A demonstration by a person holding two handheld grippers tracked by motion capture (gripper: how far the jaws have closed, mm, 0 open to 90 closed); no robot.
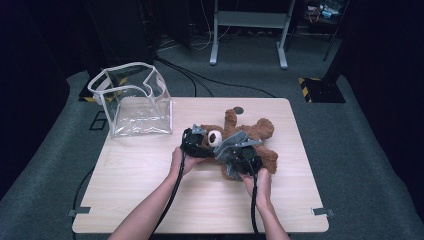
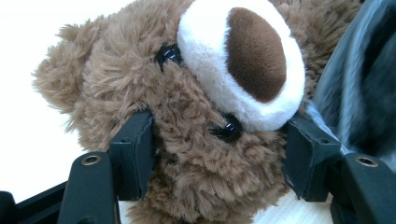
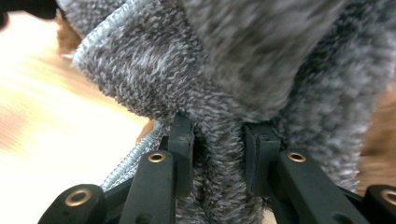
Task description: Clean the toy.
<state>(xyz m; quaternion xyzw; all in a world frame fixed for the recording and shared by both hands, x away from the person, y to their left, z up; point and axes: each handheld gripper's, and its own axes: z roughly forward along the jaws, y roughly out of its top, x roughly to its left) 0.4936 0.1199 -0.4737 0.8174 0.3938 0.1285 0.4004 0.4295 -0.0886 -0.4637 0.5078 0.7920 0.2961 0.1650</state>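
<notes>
Grippers number two, both working on one teddy bear lying mid-table. Right gripper pinches a fold of the bear's single grey garment, seemingly to pull it along the body. Left gripper clamps the bear's head, steadying it. Farther left stands one clear plastic bag, mouth open.

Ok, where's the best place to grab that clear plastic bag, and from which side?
Take the clear plastic bag by its white-trimmed top rim: it stands upright with its mouth open, so the edge is free. Come from above on its table-centre side, one jaw inside and one outside the wall.
</notes>
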